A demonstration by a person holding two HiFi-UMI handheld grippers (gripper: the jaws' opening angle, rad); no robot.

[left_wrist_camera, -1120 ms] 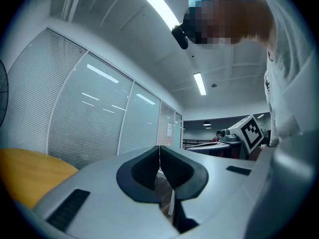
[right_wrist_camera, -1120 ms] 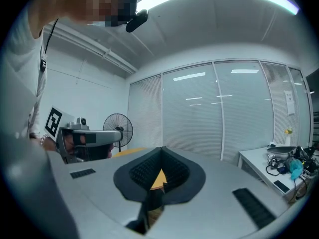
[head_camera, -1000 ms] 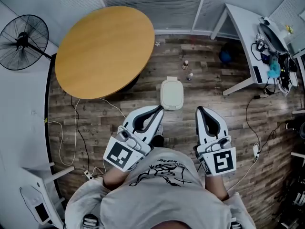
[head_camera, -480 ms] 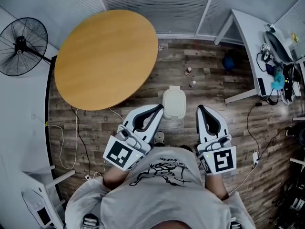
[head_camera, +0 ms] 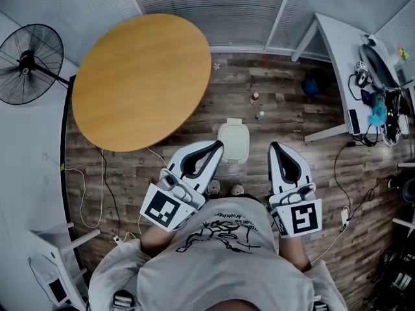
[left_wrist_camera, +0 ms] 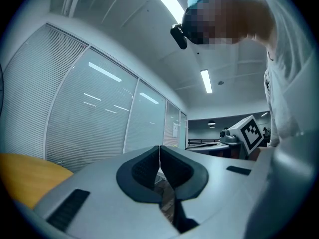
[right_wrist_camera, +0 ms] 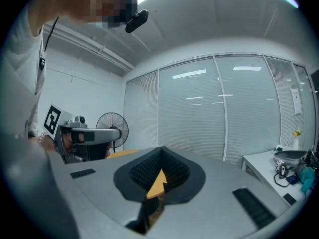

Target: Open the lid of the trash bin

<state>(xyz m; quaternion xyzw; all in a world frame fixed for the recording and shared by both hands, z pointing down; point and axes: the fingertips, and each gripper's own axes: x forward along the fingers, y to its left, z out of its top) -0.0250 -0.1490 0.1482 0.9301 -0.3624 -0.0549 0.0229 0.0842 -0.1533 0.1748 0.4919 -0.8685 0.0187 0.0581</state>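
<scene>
A small white trash bin (head_camera: 233, 140) with its lid down stands on the wood floor just ahead of me in the head view. My left gripper (head_camera: 218, 146) is held level, its tip over the bin's near left edge, jaws shut and empty. My right gripper (head_camera: 273, 146) hangs a little to the bin's right, also shut and empty. In the left gripper view the left gripper (left_wrist_camera: 159, 148) shows its dark pads pressed together. The right gripper view shows the right gripper (right_wrist_camera: 162, 149) with pads meeting at the tip. Neither gripper view shows the bin.
A round wooden table (head_camera: 139, 76) stands to the far left of the bin, with a black fan (head_camera: 29, 60) beyond it. Two small bottles (head_camera: 254, 98) sit on the floor behind the bin. A white desk (head_camera: 347, 57) with cluttered gear is at right. Cables (head_camera: 104, 180) trail over the floor.
The bin has drawn closer to the gripper tips as I stepped forward; my shoes now show just below it. Both grippers stay shut in the same pose.
</scene>
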